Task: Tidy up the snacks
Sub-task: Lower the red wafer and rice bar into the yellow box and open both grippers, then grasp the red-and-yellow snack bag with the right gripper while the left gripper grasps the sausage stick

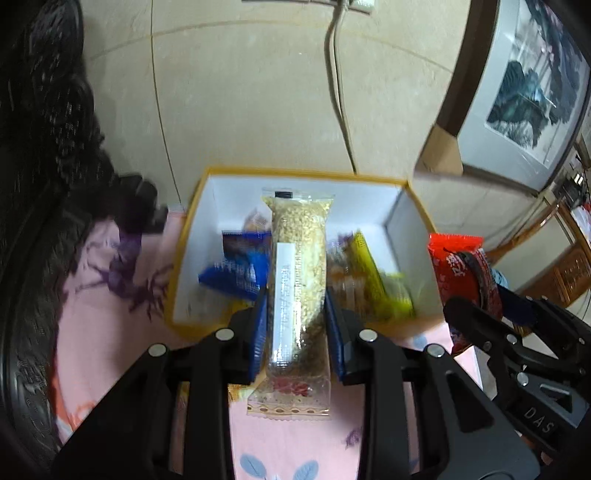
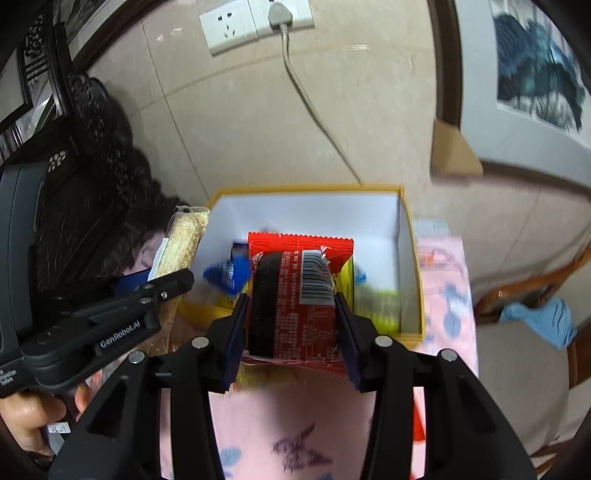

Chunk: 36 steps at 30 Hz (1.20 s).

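My left gripper (image 1: 296, 295) is shut on a long clear pack of golden grain bar (image 1: 299, 280) and holds it over the near edge of a yellow-rimmed white box (image 1: 295, 173). My right gripper (image 2: 291, 299) is shut on a red snack pack with a barcode (image 2: 299, 291) and holds it above the same box (image 2: 310, 192). Inside the box lie blue packs (image 1: 240, 266) and yellow packs (image 1: 373, 284). The right gripper with its red pack (image 1: 461, 269) shows at the right of the left wrist view. The left gripper with the grain bar (image 2: 184, 240) shows at the left of the right wrist view.
The box stands on a pink flowered cloth (image 1: 122, 295) by a beige wall with a socket and cable (image 2: 284, 33). Dark carved furniture (image 1: 40, 147) is at the left. A framed picture (image 1: 528, 92) leans at the right. A blue glove (image 2: 543, 317) lies on a chair.
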Available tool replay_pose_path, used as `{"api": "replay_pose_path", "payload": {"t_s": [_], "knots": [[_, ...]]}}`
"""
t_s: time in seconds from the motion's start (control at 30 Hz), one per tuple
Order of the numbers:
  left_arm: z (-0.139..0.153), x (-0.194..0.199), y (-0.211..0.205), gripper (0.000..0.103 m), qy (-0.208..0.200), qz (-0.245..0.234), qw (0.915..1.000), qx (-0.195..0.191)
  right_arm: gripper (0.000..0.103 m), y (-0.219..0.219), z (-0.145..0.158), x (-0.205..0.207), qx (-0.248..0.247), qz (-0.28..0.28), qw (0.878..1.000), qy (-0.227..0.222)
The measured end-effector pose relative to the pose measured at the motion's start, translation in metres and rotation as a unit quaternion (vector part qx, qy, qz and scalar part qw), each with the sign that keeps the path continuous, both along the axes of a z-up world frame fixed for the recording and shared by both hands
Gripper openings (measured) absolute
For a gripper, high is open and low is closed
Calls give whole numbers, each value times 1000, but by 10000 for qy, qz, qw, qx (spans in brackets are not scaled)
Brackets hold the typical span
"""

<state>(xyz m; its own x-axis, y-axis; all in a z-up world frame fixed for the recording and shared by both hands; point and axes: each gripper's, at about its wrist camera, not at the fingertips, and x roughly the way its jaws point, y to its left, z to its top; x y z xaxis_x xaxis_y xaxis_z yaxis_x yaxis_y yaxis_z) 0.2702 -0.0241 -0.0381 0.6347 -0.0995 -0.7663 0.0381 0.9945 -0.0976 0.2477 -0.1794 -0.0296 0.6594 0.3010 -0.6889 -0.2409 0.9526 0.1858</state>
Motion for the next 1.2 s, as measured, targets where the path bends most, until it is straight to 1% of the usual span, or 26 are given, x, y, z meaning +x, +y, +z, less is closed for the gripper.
{"api": "replay_pose_path", "payload": {"t_s": [0.13, 0.37, 0.4, 0.43, 0.47, 0.5, 0.53, 0.6, 0.8, 1.0, 1.1, 1.17, 1.2], "knots": [[17, 15, 2, 29, -144, 21, 9999, -5, 45, 2, 14, 18, -45, 16, 9999, -147], [30, 34, -1, 30, -255, 5, 9997, 8, 46, 3, 26, 42, -39, -58, 9997, -249], [31, 36, 0, 35, -253, 6, 9997, 3, 50, 4, 26, 47, -74, -89, 9996, -245], [32, 40, -1, 65, -239, 4, 9997, 17, 56, 4, 26, 53, -123, -127, 9996, -239], [34, 42, 0, 82, -310, 172, 9993, 136, 62, 4, 24, 56, -151, -172, 9994, -247], [38, 42, 3, 89, -412, 360, 9982, 246, 65, -1, 24, 61, -161, -337, 9989, -282], [41, 43, 8, 100, -488, 467, 9976, 156, 65, -4, 23, 63, -105, -395, 9988, -273], [42, 44, 15, 101, -436, 502, 9978, 13, 65, -13, 21, 66, -4, -428, 9990, -146], [36, 42, 21, 101, -325, 538, 9980, -83, 65, -27, 14, 55, -128, -424, 9990, -80], [34, 20, 21, 101, -256, 405, 9987, -186, 65, -55, 7, 35, -192, -373, 9991, 58], [26, -5, 23, 101, -188, 352, 9987, -318, 65, -75, -11, 15, -174, -357, 9990, 205], [13, -29, 24, 101, -65, 280, 9987, -431, 65, -86, -31, -2, -216, -357, 9985, 352], [8, -36, 24, 101, -16, 262, 9986, -459, 65, -94, -50, -14, -246, -368, 9977, 508]]}}
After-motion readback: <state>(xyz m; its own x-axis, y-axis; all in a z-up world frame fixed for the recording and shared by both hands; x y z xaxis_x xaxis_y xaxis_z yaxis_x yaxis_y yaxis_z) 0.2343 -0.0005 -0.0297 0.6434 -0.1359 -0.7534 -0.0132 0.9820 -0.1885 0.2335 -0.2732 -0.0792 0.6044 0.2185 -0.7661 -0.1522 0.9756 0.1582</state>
